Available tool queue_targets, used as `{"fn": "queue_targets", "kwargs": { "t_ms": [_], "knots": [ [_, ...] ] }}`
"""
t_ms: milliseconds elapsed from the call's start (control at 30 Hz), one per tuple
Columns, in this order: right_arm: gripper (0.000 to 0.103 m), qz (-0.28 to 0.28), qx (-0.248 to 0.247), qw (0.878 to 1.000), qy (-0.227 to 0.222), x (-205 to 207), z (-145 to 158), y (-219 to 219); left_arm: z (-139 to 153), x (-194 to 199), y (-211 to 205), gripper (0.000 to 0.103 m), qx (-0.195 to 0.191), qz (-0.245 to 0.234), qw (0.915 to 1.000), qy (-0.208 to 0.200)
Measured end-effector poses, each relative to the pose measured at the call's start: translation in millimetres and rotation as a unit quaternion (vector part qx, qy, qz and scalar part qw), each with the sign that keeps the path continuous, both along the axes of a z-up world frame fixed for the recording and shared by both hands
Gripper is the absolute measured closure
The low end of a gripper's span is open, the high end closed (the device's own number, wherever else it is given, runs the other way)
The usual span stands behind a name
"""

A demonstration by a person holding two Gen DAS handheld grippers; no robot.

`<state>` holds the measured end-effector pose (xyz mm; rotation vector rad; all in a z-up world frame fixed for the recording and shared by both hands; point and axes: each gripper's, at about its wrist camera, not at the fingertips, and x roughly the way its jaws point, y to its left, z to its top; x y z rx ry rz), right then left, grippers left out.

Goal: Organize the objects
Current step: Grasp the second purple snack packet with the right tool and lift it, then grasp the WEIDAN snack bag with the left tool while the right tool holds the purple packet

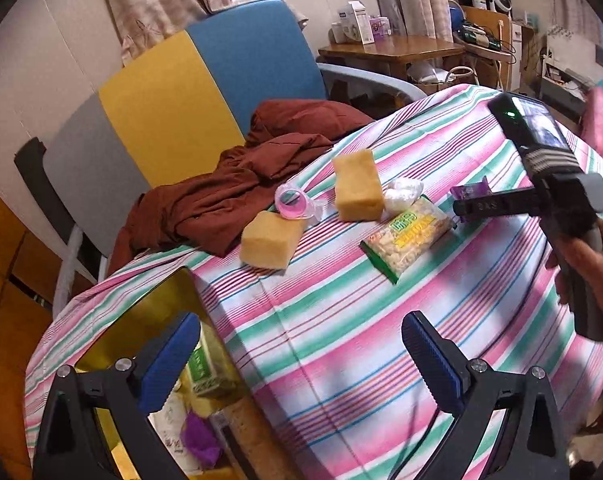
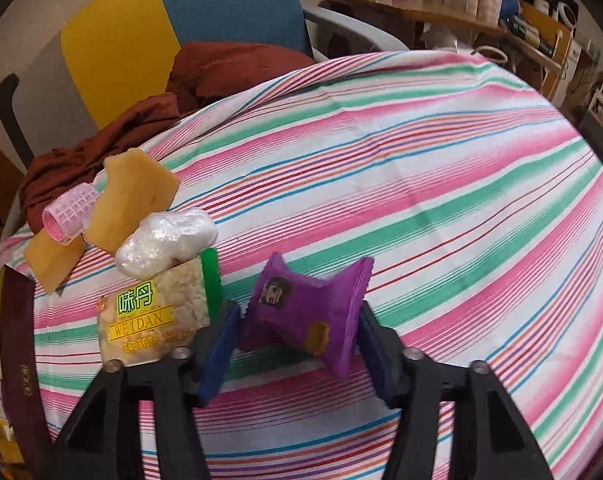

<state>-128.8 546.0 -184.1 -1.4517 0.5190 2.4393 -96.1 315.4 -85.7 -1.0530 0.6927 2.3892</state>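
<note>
Right gripper [image 2: 293,344] straddles purple snack packet [image 2: 301,312], jaws apart, pads not clearly pressing, lined up for a pickup; left gripper [image 1: 301,364] open, empty, above yellow box [image 1: 149,312].

The left hand-held gripper [image 1: 297,364] hides part of the yellow box [image 1: 141,320], and the bottom edge crops the box's jumbled contents. From the left wrist, the purple packet [image 1: 471,192] sits mostly behind the right hand-held gripper's finger [image 1: 497,205]. From the right wrist, the hair roller [image 2: 70,213] covers one sponge [image 2: 51,260].
</note>
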Motion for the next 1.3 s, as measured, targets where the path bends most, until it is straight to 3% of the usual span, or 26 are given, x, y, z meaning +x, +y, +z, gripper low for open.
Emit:
{"fn": "queue_targets", "kwargs": {
  "t_ms": [100, 633, 700, 967, 1300],
  "knots": [
    [0.06, 0.002, 0.005, 1.0, 0.014, 7, 9, 2, -5, -13, 15, 0.003, -0.007, -0.015, 0.9998, -0.012],
    [0.061, 0.0, -0.008, 0.999, 0.043, 34, 18, 21, -24, -44, 86, 0.009, -0.057, -0.13, 0.9897, -0.02],
    [0.061, 0.001, -0.015, 0.999, 0.046, 38, 20, 23, -29, -48, 90, 0.011, -0.057, -0.144, 0.9868, -0.046],
    [0.061, 0.0, -0.023, 0.997, 0.068, 63, 29, 24, -51, -52, 114, 0.011, -0.085, -0.216, 0.9694, -0.079],
    [0.061, 0.002, -0.04, 0.995, 0.09, 78, 34, 23, -81, -68, 136, 0.004, -0.118, -0.25, 0.9522, -0.13]
  ]
}}
